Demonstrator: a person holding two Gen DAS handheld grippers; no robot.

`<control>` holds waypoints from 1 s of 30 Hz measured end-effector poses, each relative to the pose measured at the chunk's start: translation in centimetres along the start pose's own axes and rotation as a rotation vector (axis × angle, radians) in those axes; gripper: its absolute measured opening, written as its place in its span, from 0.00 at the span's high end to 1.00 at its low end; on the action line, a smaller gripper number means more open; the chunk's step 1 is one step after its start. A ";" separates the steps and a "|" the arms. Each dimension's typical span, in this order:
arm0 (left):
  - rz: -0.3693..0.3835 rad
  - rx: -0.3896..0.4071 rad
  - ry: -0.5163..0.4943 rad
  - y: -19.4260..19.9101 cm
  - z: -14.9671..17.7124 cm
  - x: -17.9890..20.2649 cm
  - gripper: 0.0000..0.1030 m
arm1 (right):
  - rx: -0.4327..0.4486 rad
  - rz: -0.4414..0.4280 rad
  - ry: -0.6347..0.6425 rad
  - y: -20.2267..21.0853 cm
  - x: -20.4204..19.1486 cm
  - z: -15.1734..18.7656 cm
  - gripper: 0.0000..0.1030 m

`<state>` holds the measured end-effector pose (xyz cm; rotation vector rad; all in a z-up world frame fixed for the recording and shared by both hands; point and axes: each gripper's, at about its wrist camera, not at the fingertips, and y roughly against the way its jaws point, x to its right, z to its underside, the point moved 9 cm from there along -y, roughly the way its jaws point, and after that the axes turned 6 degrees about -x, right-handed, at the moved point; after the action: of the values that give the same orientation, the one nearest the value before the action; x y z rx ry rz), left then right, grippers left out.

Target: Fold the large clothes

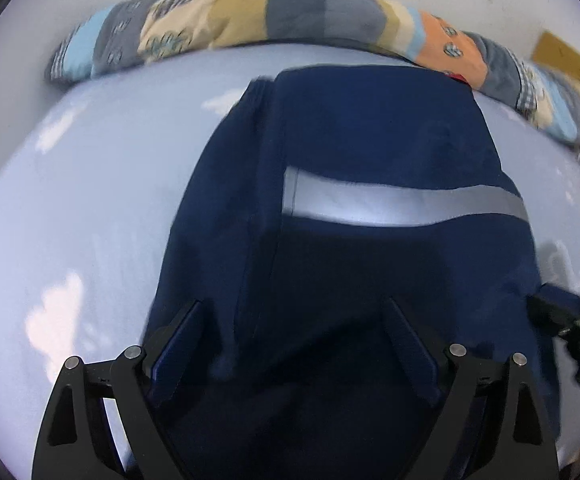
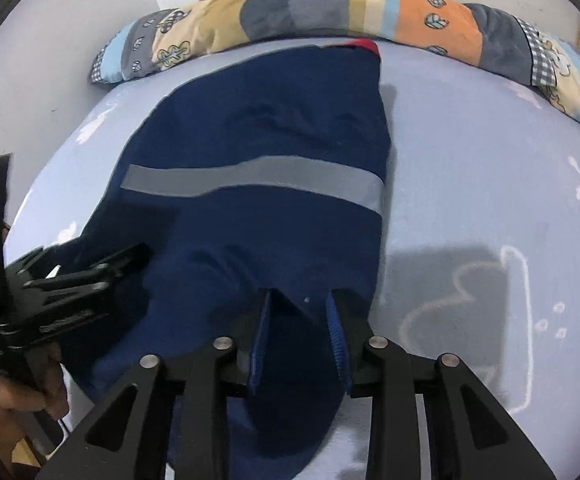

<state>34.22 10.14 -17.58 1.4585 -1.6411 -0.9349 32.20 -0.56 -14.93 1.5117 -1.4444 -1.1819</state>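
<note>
The navy garment (image 1: 362, 208) with its grey reflective stripe (image 2: 250, 180) lies mid-frame on the pale blue bed (image 2: 490, 184), apparently partly folded lengthwise, with cross folds left; the left gripper (image 1: 294, 344) spreads wide, the right gripper (image 2: 300, 320) looks half-closed, grasp unclear

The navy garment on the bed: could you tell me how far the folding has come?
Done: the navy garment lies narrowed into a long panel, reflective stripe across it. In hand: the right gripper straddles its near edge, the left gripper is open over it. Left: folding it end to end.
</note>
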 end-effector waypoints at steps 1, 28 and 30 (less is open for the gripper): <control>0.003 0.001 0.012 0.5 0.4 -0.3 0.12 | -0.006 -0.012 -0.015 0.7 0.0 0.2 0.70; -0.135 -0.028 -0.106 5.9 6.2 0.5 0.03 | 0.004 0.088 0.235 2.6 -3.5 8.3 0.51; -0.129 -0.027 -0.107 5.6 5.8 0.2 0.03 | 0.028 0.091 0.249 3.8 -3.8 8.1 0.54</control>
<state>26.47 10.67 -15.30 1.5335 -1.6197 -1.1200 23.46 3.49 -13.44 1.5348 -1.3505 -0.8874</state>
